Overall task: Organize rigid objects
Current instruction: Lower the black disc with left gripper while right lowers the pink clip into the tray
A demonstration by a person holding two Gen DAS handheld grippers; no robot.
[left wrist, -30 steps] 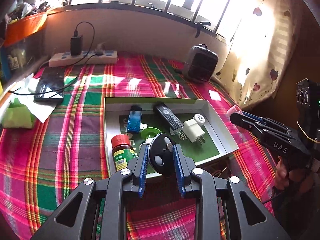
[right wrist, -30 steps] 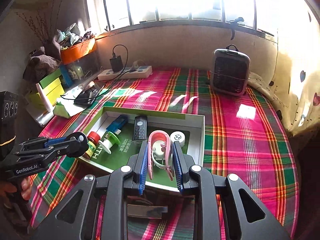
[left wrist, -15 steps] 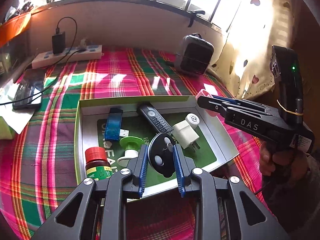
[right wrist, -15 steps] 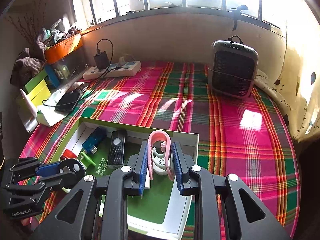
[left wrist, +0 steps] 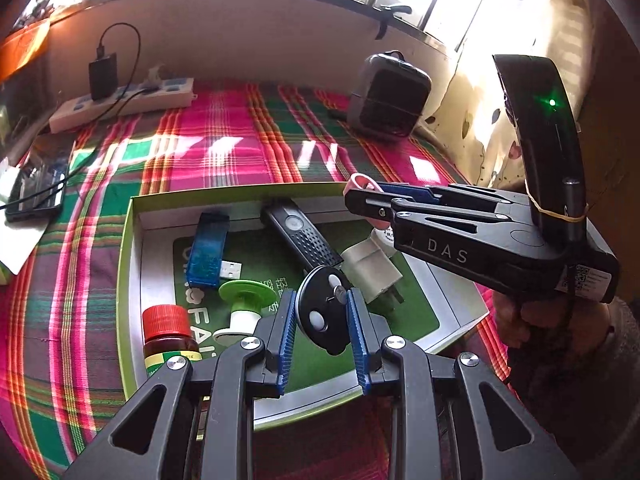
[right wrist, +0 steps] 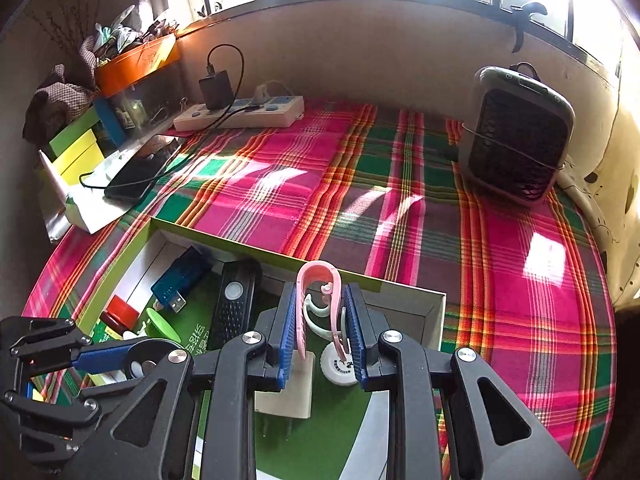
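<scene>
A shallow green-rimmed box (left wrist: pixel 132 240) (right wrist: pixel 400 285) lies on the plaid cloth. It holds a blue USB stick (left wrist: pixel 208 250), a black remote (left wrist: pixel 302 240), a white plug adapter (left wrist: pixel 370 270), a green-and-white spool (left wrist: pixel 246 300) and a red-capped bottle (left wrist: pixel 168 332). My left gripper (left wrist: pixel 322 312) is shut on a black disc (left wrist: pixel 324 316), above the box's near part. My right gripper (right wrist: pixel 320 316) is shut on a pink clip (right wrist: pixel 318 304), over the box's right end, above the white adapter (right wrist: pixel 286 388) and a small white cap (right wrist: pixel 338 368).
A dark heater (right wrist: pixel 520 136) stands at the back right. A power strip with a charger (right wrist: pixel 240 114) lies by the back wall. A phone on white paper (right wrist: pixel 132 182) and stacked boxes (right wrist: pixel 80 148) fill the left edge. A curtain (left wrist: pixel 516 80) hangs on the right.
Both grippers have moved forward and lower over the box with their objects still gripped. The right gripper now crosses the box's right end in the left wrist view.
</scene>
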